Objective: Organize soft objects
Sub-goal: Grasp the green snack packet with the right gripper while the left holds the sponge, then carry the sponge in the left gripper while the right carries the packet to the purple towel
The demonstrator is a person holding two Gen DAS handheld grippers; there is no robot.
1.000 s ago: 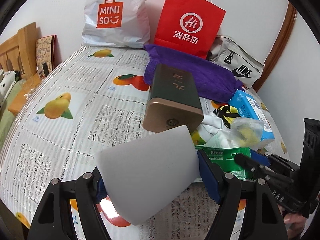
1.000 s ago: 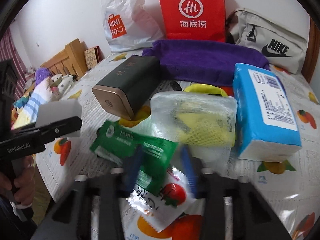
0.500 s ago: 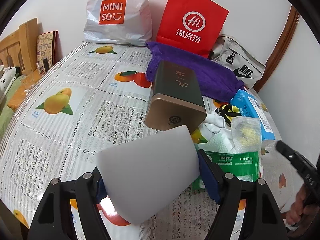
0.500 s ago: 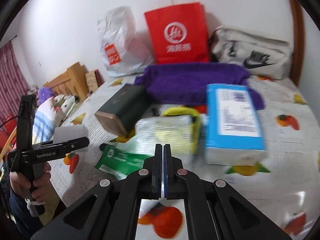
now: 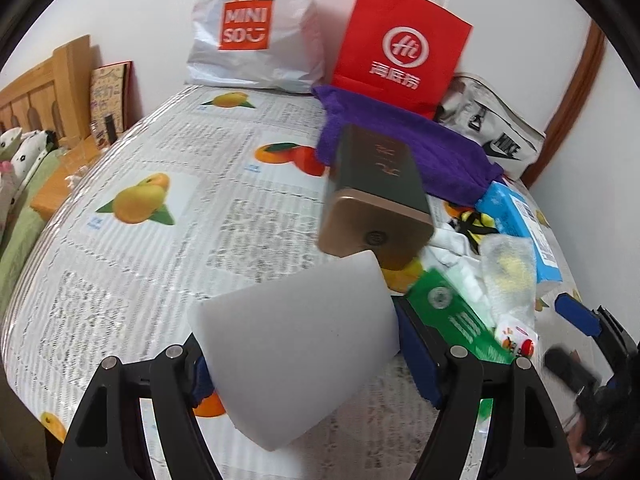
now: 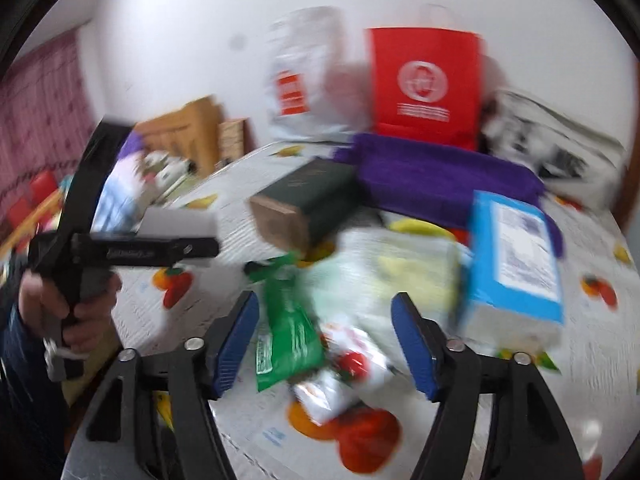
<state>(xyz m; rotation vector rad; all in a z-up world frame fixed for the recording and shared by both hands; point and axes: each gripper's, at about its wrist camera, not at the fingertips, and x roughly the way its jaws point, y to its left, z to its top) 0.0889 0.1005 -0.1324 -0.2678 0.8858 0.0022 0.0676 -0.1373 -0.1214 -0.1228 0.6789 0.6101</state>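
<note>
White sponge point(image 5: 296, 344) clamped in left gripper point(image 5: 304, 360) near the table edge; right gripper point(image 6: 324, 340), jaws just opened and empty, above green packet point(image 6: 286, 320) amid unsorted pile at right; sorting barely begun.

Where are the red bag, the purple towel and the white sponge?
red bag point(image 5: 400, 52), left wrist view, front face at the logo
purple towel point(image 5: 432, 148), left wrist view, middle of the cloth
white sponge point(image 5: 296, 344), left wrist view, broad face

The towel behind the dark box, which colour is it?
Purple towel; clearest in the left wrist view.
</note>
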